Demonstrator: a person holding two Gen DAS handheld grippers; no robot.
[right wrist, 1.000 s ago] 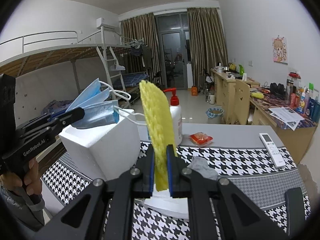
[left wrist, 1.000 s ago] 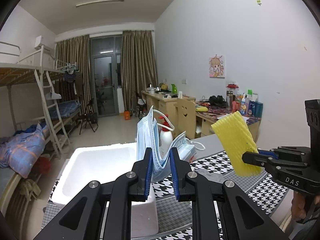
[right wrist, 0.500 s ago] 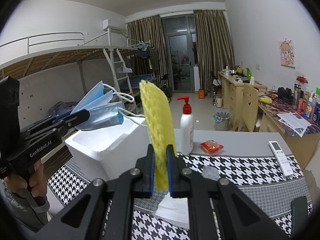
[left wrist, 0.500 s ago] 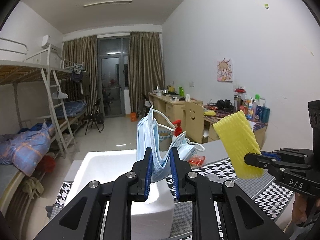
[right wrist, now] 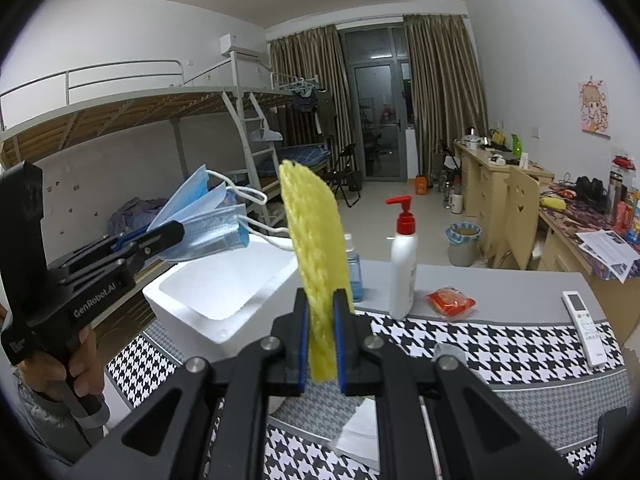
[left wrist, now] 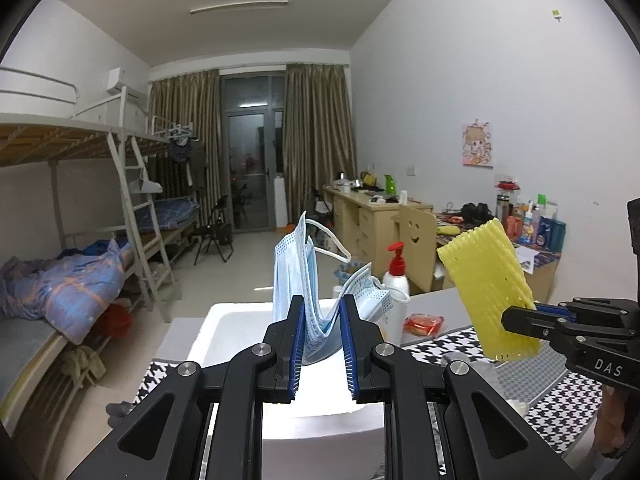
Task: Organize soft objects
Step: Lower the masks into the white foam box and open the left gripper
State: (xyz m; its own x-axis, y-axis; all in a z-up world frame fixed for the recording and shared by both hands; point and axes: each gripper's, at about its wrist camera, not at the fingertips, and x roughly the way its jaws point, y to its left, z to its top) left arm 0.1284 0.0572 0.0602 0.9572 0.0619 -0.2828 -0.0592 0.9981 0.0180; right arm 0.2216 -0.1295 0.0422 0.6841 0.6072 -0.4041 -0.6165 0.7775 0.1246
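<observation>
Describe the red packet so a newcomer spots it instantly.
Start at the table with the houndstooth cloth; on the bare grey strip behind the cloth stands a white pump bottle with a red top. The red packet lies flat just right of it, the only small crinkly red-orange wrapper there, left of the white remote.

The left claw's [left wrist: 322,344] own arms hide the near wall of the white foam box [left wrist: 224,332] and the counter [left wrist: 560,396] in front of it. In the right wrist view the foam net [right wrist: 316,256] covers most of a blue bottle [right wrist: 354,276], and the hand [right wrist: 76,364] on the left handle is partly cut by the frame edge. Labels on the bottles [left wrist: 532,224] on the far desk are too small to read.
</observation>
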